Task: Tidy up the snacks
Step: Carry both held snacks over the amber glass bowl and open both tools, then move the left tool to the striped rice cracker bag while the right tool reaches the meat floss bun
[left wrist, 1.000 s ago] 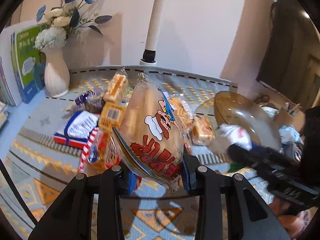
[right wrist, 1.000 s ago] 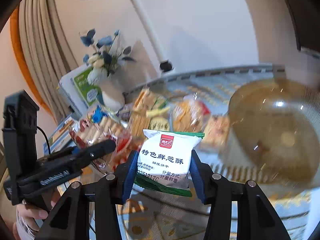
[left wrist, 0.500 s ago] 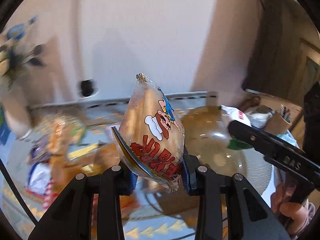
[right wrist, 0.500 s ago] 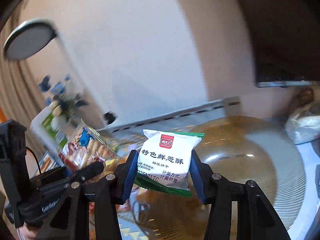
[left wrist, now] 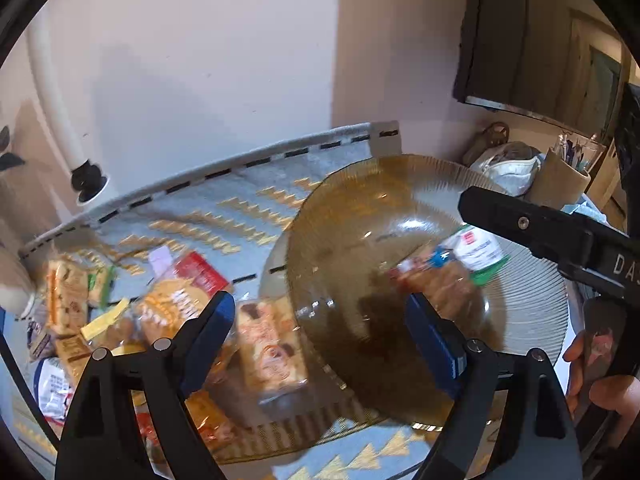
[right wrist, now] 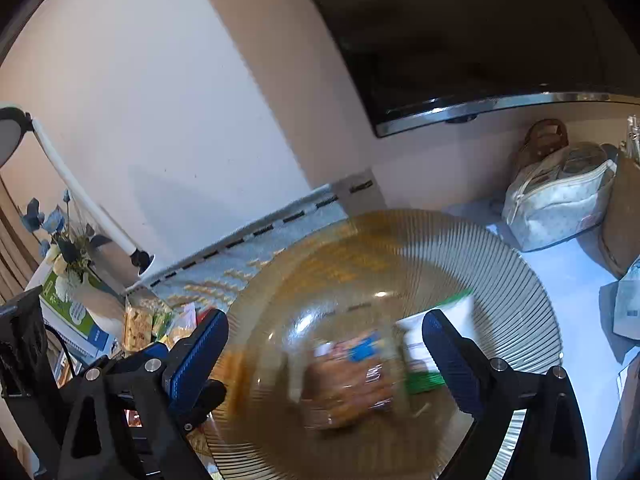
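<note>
left gripper (left wrist: pixel 320 336): jaws opening, nothing gripped | right gripper (right wrist: pixel 324 352): jaws opening, nothing gripped | bread bag (right wrist: pixel 348 384) and white biscuit packet (right wrist: pixel 436 328): blurred, in amber glass bowl (right wrist: pixel 500 264) | snack pile (left wrist: pixel 168 312): left on mat

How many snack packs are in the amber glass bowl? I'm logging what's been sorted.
2, both blurred. The white-and-green pack lies toward the bowl's right side; the clear bag of golden pastries sits beside it nearer the middle. A smaller one beneath could be hidden.
</note>
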### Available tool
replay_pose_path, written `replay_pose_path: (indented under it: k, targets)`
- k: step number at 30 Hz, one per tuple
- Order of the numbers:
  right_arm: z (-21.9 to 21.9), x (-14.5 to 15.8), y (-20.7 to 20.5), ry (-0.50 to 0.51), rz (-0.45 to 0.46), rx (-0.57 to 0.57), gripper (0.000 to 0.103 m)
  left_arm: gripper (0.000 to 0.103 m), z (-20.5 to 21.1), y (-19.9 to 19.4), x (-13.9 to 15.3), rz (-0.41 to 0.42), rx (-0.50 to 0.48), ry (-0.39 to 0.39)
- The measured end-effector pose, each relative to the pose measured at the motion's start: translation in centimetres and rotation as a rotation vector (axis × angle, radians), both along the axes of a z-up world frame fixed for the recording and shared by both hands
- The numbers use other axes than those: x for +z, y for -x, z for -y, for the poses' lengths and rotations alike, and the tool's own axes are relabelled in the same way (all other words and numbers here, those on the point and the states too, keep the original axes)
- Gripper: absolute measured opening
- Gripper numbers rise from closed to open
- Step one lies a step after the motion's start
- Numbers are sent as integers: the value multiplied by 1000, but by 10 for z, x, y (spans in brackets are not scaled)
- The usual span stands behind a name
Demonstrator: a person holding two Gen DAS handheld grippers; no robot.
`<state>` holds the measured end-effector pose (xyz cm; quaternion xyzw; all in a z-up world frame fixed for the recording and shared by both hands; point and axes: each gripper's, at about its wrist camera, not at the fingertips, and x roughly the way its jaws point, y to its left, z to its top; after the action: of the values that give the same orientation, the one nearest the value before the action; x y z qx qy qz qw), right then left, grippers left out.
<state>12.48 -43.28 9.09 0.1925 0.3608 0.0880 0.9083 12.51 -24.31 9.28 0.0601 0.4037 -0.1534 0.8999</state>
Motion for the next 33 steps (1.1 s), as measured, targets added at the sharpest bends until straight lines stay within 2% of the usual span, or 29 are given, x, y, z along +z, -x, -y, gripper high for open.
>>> replay_pose_path:
  k: [6, 12, 19, 24, 27, 33]
  targets:
    - [-24, 5, 3, 20, -14, 45, 97, 86, -31, -4, -5, -34, 78, -9]
    - [-59, 13, 6, 20, -4, 97, 97, 86, -79, 3, -1, -46, 155, -7]
    - [-120, 18, 14, 33, 4, 200, 97, 86, -161, 18, 11, -25, 296, -8]
    - [-162, 18, 30, 48, 11, 280, 97, 86, -212, 33, 1, -44, 386, 7]
    - [-182, 8, 39, 46, 12, 326, 98, 86, -235, 45, -15, -75, 406, 34]
    - [-218, -38, 47, 45, -33, 414, 101, 86, -249, 65, -54, -130, 355, 130]
